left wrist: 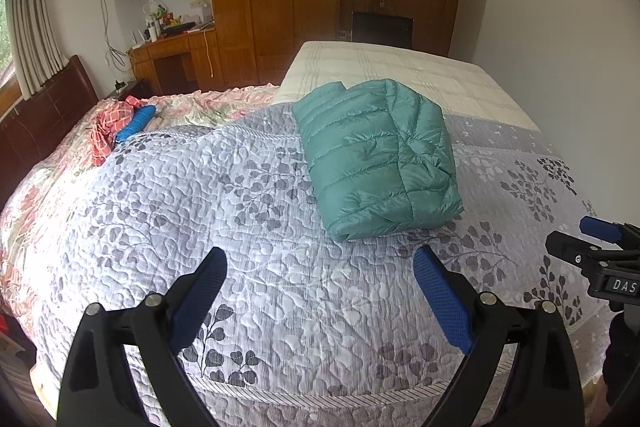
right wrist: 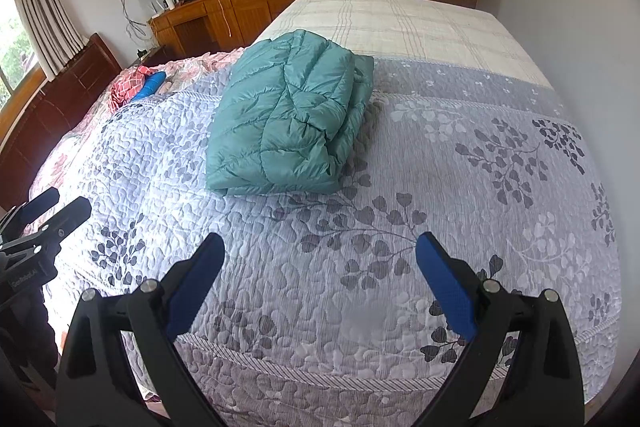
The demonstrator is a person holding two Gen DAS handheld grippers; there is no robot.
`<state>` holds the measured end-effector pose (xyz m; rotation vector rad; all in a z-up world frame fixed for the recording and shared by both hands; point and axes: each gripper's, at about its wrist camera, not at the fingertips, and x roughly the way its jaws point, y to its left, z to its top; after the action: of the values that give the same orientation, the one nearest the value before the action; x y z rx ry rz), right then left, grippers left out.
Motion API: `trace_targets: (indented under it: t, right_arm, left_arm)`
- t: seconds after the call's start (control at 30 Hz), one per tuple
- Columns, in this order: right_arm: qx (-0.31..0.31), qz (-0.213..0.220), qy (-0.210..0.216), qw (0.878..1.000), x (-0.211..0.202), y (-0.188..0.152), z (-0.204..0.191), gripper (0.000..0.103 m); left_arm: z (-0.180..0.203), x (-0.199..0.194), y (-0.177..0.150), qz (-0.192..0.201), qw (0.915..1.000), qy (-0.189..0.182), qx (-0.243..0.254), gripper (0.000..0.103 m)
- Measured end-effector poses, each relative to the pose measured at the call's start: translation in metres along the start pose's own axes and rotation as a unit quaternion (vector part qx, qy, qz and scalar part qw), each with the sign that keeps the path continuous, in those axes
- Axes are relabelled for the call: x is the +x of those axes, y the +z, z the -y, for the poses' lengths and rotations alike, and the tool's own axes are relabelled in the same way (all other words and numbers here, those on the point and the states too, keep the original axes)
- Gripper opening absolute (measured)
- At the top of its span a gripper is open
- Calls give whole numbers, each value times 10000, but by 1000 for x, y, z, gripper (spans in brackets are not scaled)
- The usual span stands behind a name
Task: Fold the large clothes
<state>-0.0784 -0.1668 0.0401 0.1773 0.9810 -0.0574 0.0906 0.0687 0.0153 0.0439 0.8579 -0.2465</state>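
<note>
A teal quilted down jacket [left wrist: 376, 159] lies folded into a thick bundle on the grey leaf-patterned quilt [left wrist: 240, 211]; it also shows in the right wrist view [right wrist: 284, 119]. My left gripper [left wrist: 320, 259] is open and empty, hovering over the quilt short of the jacket's near edge. My right gripper [right wrist: 320, 247] is open and empty, hovering over the quilt [right wrist: 440, 187] in front of the jacket. Each gripper shows at the edge of the other's view, the right one [left wrist: 600, 231] and the left one [right wrist: 52, 207].
A red checked cloth [left wrist: 112, 131] and a blue object [left wrist: 136, 123] lie on the pink floral bedding at the far left. A cream plaid mattress [left wrist: 384, 71] lies beyond the jacket. Wooden wardrobes, a desk and a dark headboard [left wrist: 48, 115] stand around the bed.
</note>
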Motion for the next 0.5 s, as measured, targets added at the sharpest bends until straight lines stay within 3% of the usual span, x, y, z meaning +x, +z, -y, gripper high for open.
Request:
trace_targets:
  t: [0.5]
  right_arm:
    - [11,-5,2,10000,0,3,-1,96]
  left_arm:
    - [1,1,2,55,9999,43,102,95]
